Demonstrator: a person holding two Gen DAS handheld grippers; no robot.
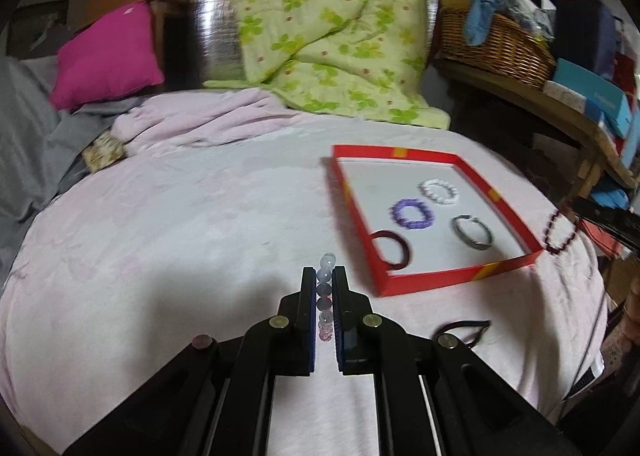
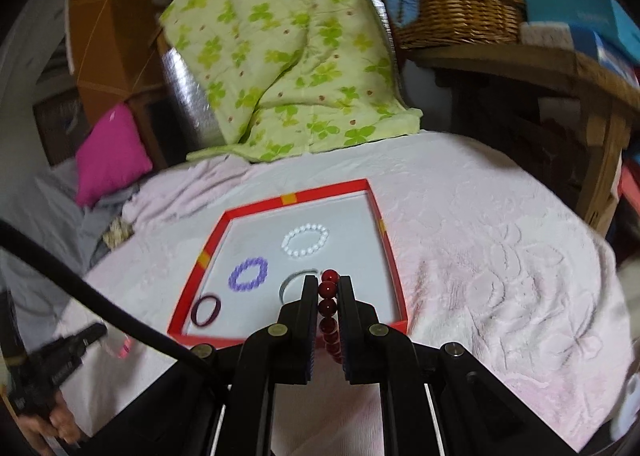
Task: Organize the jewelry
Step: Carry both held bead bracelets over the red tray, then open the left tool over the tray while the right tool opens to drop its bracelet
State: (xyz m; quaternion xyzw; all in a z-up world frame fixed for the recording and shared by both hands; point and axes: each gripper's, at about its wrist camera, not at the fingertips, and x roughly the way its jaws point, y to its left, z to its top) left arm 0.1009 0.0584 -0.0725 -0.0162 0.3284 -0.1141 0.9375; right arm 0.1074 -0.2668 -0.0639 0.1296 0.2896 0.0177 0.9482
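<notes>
A red tray [image 2: 394,276] on a pink bedspread [image 2: 500,256] holds white [image 2: 305,241], purple [image 2: 248,274], silver [image 1: 474,231] and maroon [image 2: 206,310] bracelets, while over its near edge the right gripper [image 2: 329,282] pinches red beads [image 2: 328,298], and left of it the left gripper [image 1: 325,274] pinches pale beads [image 1: 325,288].

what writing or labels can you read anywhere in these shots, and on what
None can be read.
Blue boxes on the wooden shelf: a pale line of print on one side, too blurred to read.
Other claw's black body in the right wrist view: faint marks, too small to read.
Red tray: only plain yellow patches, no lettering.
</notes>
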